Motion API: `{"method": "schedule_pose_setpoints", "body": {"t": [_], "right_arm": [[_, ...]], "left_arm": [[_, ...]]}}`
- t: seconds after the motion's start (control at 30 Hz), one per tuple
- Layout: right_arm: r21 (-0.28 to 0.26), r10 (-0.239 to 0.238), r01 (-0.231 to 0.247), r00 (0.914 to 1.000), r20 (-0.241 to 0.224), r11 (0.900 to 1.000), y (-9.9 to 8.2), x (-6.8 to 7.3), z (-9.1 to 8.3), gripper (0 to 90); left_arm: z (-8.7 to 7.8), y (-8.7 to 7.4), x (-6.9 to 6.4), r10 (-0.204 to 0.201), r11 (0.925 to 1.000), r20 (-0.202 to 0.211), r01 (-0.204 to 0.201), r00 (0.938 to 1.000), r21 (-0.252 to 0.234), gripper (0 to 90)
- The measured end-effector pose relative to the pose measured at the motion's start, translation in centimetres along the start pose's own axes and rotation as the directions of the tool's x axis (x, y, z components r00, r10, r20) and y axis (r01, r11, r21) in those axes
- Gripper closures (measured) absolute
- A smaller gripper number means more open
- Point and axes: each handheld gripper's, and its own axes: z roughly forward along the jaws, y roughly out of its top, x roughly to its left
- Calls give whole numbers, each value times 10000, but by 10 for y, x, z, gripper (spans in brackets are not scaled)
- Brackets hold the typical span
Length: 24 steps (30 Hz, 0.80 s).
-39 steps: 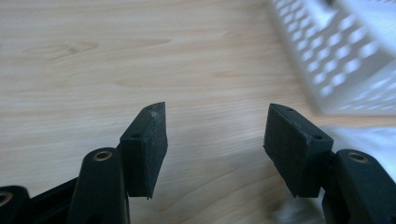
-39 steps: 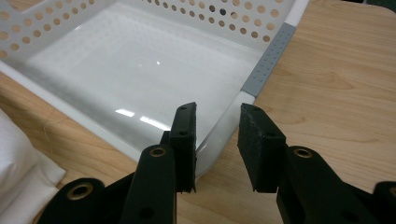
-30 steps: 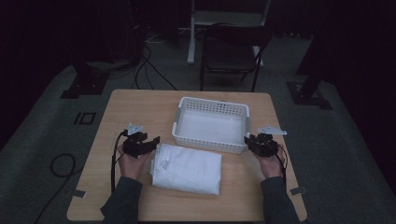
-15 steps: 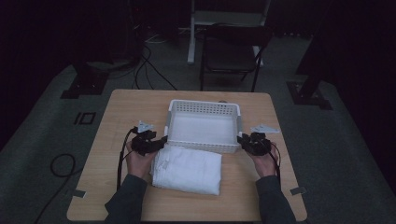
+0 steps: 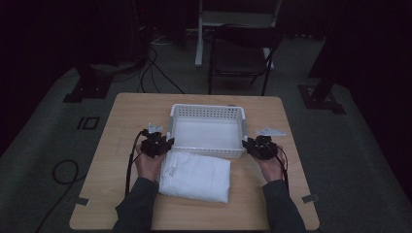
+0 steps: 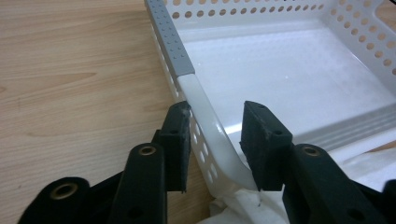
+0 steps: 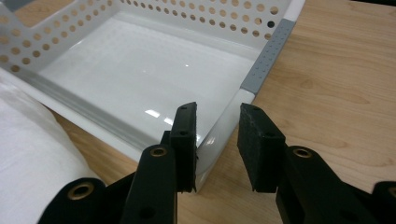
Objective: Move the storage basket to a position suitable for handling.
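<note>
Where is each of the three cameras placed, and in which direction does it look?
High view: above the table's near side, facing forward and down; forearms, both tools.
Left gripper view: on the left tool, facing the basket's corner; black jaws.
Right gripper view: on the right tool, facing another basket corner; black jaws.
Shared: basket, folded white cloth.

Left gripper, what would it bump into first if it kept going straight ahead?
The left gripper is already astride the near corner rim of the white basket, so going on it would likely run along that rim; depth is unclear.
</note>
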Motion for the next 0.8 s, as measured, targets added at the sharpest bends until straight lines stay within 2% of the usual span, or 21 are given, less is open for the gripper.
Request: {"method": "schedule_pose_setpoints", "body": {"t": [0.1, 0.47, 0.63, 0.8], "right_arm": [[0, 219, -219, 9994, -277, 9998, 1, -2, 3, 680], [154, -97, 101, 9996, -270, 9998, 8, 3, 12, 681], [77, 147, -144, 9987, -490, 9999, 5, 3, 11, 662], [56, 170, -166, 9978, -634, 9998, 4, 5, 10, 657]], "left_arm": [[-5, -2, 3, -32, 9999, 79, 31, 10000, 138, 629], [-16, -9, 3, -105, 9996, -52, 106, 9999, 251, 622], [-17, -10, 7, -143, 9997, -12, 143, 9999, 186, 621], [-17, -10, 10, -82, 9999, -100, 83, 9999, 103, 620]]}}
